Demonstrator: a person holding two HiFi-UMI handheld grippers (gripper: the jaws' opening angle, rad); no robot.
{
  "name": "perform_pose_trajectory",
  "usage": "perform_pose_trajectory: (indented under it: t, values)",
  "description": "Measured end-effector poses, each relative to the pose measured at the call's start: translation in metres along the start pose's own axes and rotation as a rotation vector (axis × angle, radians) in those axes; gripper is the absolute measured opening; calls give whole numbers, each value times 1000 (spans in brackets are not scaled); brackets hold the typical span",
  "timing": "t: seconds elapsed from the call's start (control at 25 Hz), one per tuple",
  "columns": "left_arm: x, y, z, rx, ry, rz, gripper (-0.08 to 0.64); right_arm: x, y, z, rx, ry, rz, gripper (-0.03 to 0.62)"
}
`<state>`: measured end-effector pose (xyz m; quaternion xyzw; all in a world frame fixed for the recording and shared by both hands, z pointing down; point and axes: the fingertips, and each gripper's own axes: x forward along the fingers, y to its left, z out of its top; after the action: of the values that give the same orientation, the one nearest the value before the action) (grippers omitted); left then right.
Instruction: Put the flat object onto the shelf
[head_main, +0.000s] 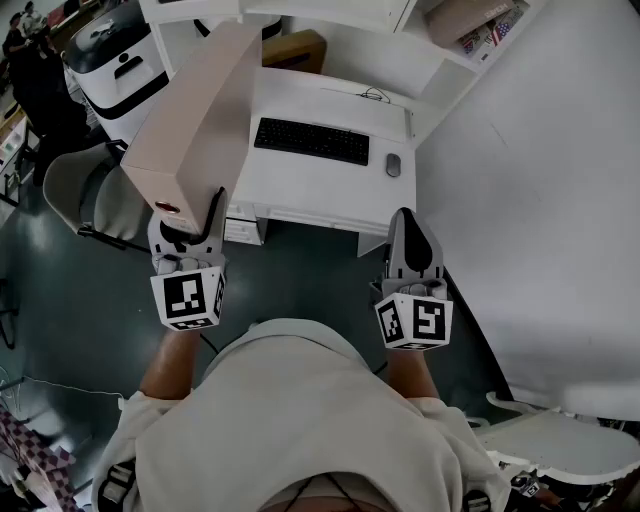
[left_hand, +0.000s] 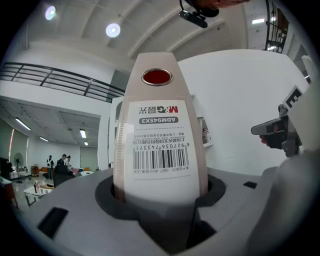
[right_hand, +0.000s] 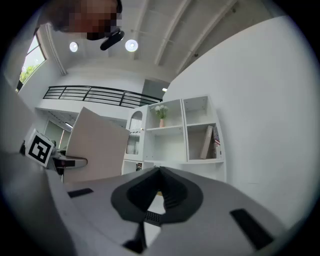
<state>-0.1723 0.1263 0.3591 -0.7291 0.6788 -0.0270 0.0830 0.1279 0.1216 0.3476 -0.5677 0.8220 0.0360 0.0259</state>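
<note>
A flat beige file box (head_main: 200, 110) with a red dot and a barcode label on its narrow end (left_hand: 157, 140) stands tilted up over the left side of the desk. My left gripper (head_main: 190, 215) is shut on its lower end, with the jaws pressing both broad sides (left_hand: 160, 192). The right gripper view shows the box (right_hand: 95, 145) to the left of the white shelf unit (right_hand: 180, 132). The shelf unit (head_main: 340, 15) runs along the top of the head view. My right gripper (head_main: 405, 225) hangs in front of the desk, shut and empty (right_hand: 159, 172).
The white desk (head_main: 320, 190) carries a black keyboard (head_main: 312, 140) and a mouse (head_main: 393, 165). A grey chair (head_main: 75, 190) stands at the left. Books (right_hand: 210, 142) lean in the shelf's right compartment, with a plant (right_hand: 161, 112) above. A white wall (head_main: 540, 180) closes the right side.
</note>
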Motion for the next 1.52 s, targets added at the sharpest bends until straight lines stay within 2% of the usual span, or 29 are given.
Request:
perform_pose_trajectory:
  t: [0.36,0.64,0.88,1.16,1.52]
  values:
    - [6,-12,-2,10,19,2,267,-4,-13,-3,33,-2,18,3]
    - [11,-30,8,14,14,51,267,-14,-43,-12,31,29,56,3]
    - [19,-43,13,18,0,63,267,-10,-61,-18,19,40,80,3]
    - [55,-24,0,-6,-18,45,267,31,-50,-31,3,58,67,3]
    - [133,17,-21,-15,-15,-3,267,111,-36,-41,-12,76,27,3]
